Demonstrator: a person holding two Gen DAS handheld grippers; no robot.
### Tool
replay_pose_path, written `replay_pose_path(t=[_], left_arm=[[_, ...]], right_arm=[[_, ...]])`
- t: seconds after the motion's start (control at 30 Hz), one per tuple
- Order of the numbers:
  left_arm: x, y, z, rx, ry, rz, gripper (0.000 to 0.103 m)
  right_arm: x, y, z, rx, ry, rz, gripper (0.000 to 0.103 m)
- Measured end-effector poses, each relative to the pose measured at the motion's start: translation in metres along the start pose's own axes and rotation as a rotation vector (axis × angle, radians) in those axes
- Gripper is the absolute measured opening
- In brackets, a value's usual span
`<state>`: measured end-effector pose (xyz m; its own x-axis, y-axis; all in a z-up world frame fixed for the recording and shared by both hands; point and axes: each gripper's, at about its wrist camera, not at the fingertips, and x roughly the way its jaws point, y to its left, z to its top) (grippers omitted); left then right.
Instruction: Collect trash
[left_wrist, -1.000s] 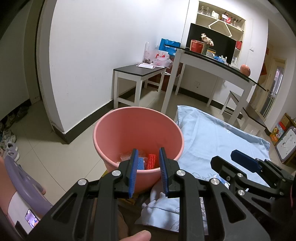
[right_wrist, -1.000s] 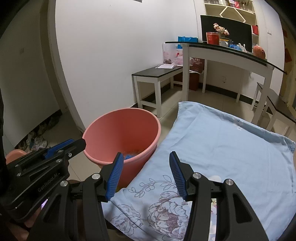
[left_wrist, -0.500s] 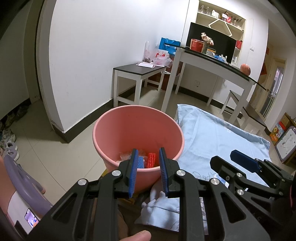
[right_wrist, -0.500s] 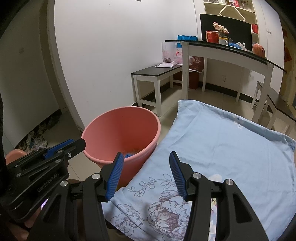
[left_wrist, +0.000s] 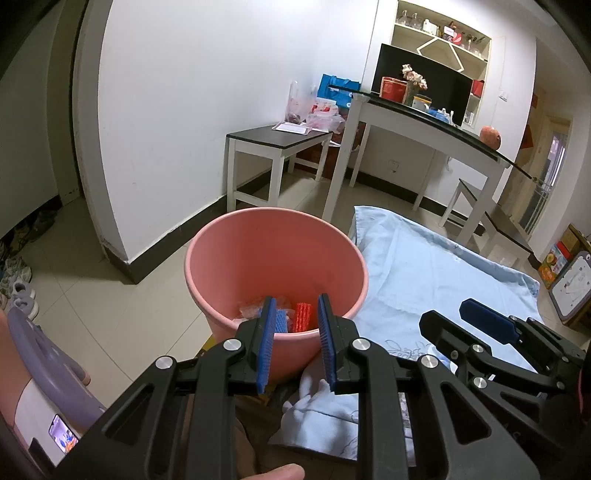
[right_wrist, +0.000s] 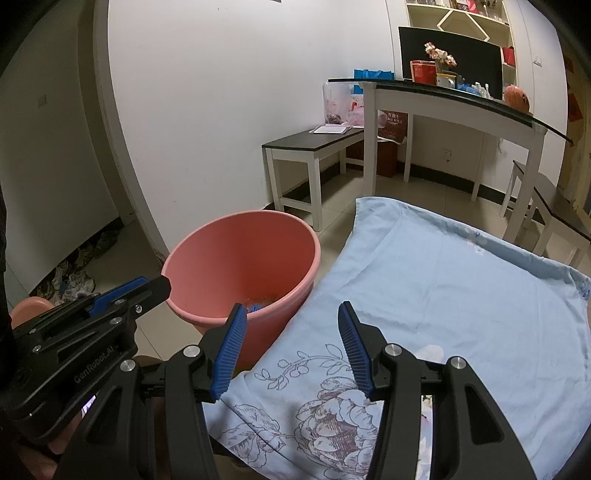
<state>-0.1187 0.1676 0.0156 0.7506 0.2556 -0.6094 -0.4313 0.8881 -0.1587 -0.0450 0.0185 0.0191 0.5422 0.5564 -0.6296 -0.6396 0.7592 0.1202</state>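
Pink plastic fills the middle of the left wrist view: a round bucket (left_wrist: 275, 273) stands on the tiled floor (left_wrist: 122, 306), and at its bottom lies the collected trash, a red ribbed piece (left_wrist: 302, 316) beside a blue one (left_wrist: 281, 320) and some crinkled clear wrapping (left_wrist: 251, 309). The left tongs (left_wrist: 295, 341) sit in the lower centre of that frame, just in front of the bucket's near rim, their blue-padded tips a little apart with nothing between them (only the bucket's inside shows through the gap). A fingertip (left_wrist: 275, 473) shows at the bottom edge.

To the right of the bucket, touching its side, lies a pale blue cloth (right_wrist: 454, 295) with a printed flower pattern near its lower edge, spread over the lower right of the right wrist view. The right tongs (right_wrist: 291, 347) hover above that flowered part, spread wide and gripping nothing; no trash is visible on the cloth there. The left tongs enter this view from the left edge, tip near the bucket's rim.

In the upper right of both frames a white table with a dark glass top (left_wrist: 424, 118) carries a red tin, a small vase of flowers and a reddish round fruit, and a low bench (left_wrist: 277, 138) stands against the white wall.
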Motion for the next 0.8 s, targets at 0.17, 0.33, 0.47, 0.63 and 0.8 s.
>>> replay_pose_path(t=[0.17, 0.33, 0.47, 0.63, 0.8], left_arm=[[0.0010, 0.0006, -0.0005, 0.000, 0.002, -0.001, 0.023], [0.0009, 0.0004, -0.0004, 0.000, 0.002, -0.001, 0.023], [0.0010, 0.0002, 0.0000, 0.000, 0.003, -0.001, 0.023], [0.0007, 0.0009, -0.0009, 0.002, 0.004, 0.001, 0.023], [0.0003, 0.0006, -0.0014, 0.001, 0.005, 0.000, 0.023]], right_arm=[[0.0011, -0.0009, -0.0013, 0.001, 0.002, 0.001, 0.051], [0.0018, -0.0013, -0.0020, 0.002, 0.003, 0.001, 0.051], [0.0016, -0.0012, -0.0017, 0.002, 0.004, 0.001, 0.051], [0.0035, -0.0023, -0.0035, 0.003, 0.005, 0.002, 0.051], [0.0051, -0.0027, -0.0050, 0.003, 0.008, 0.003, 0.051]])
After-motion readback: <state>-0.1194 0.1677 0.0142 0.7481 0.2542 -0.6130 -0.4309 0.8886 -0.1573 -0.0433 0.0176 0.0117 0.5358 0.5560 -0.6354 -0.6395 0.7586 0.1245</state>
